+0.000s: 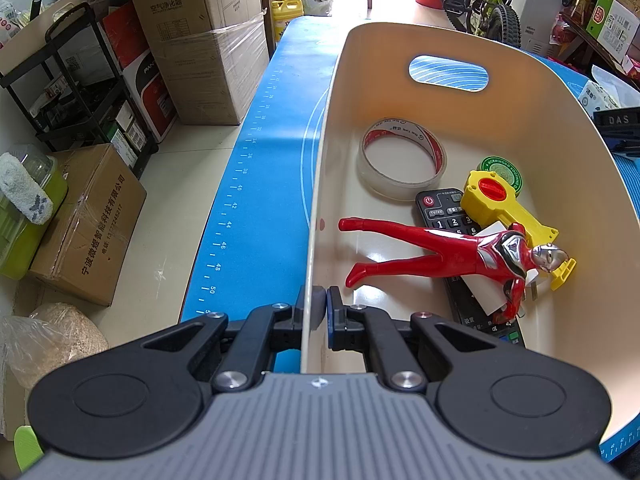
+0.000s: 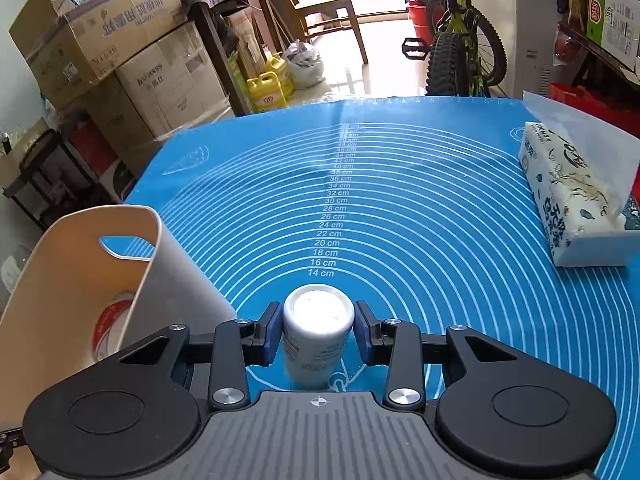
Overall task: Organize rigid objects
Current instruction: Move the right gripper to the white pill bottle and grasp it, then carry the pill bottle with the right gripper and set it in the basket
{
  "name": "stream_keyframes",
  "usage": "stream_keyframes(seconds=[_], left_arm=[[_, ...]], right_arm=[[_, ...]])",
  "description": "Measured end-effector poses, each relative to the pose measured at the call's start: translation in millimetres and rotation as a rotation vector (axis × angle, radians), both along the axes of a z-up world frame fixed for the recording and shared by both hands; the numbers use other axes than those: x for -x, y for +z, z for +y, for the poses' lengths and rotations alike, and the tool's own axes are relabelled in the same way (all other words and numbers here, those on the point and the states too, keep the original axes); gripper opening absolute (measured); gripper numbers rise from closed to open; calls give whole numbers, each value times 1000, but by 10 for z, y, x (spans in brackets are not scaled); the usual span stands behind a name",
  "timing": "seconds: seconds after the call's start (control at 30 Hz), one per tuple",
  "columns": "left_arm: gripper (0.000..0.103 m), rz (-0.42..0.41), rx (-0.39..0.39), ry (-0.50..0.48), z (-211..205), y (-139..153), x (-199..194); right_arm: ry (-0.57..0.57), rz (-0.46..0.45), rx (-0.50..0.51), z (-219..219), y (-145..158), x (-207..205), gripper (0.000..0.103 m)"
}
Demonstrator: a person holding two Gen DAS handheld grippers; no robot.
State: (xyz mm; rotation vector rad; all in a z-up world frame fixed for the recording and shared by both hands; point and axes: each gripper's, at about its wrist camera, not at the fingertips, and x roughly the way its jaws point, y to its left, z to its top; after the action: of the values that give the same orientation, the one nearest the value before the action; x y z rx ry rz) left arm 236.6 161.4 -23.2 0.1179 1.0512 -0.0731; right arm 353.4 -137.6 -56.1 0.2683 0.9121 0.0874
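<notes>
Two tools over a blue-matted worktop (image 2: 440, 200): left tool (image 1: 322, 300) pinched tight on the near wall of a cream bin (image 1: 520, 128) (tape roll (image 1: 402, 160), remote (image 1: 448, 216), yellow toy (image 1: 504, 204) and red figure (image 1: 460, 254) inside); right tool (image 2: 318, 330) clamped on an upright white bottle (image 2: 318, 332), just beside the bin. Tissue pack (image 2: 576, 200) well apart.
</notes>
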Motion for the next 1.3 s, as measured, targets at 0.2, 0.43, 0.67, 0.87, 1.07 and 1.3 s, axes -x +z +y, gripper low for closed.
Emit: stream_keyframes(seconds=[0.2,0.43,0.67,0.87,1.07,1.3], left_arm=[[9,0,1,-1,-5,0,0],[9,0,1,0,-6,0,-1],[9,0,0,0,-6,-1,-2],[9,0,-3,1,4,-4,12],[9,0,-9,4,1,1,28],[9,0,-9,3,6,1,30]], right_arm=[[1,-34,15,51,-10,75,44],[15,-109,46,69,271,232,44],[70,-230,92,205,866,523,44],[148,-305,104,510,1225,806,44],[266,-334,125,1007,1282,942,44],[315,-277,153,1380,969,894,44]])
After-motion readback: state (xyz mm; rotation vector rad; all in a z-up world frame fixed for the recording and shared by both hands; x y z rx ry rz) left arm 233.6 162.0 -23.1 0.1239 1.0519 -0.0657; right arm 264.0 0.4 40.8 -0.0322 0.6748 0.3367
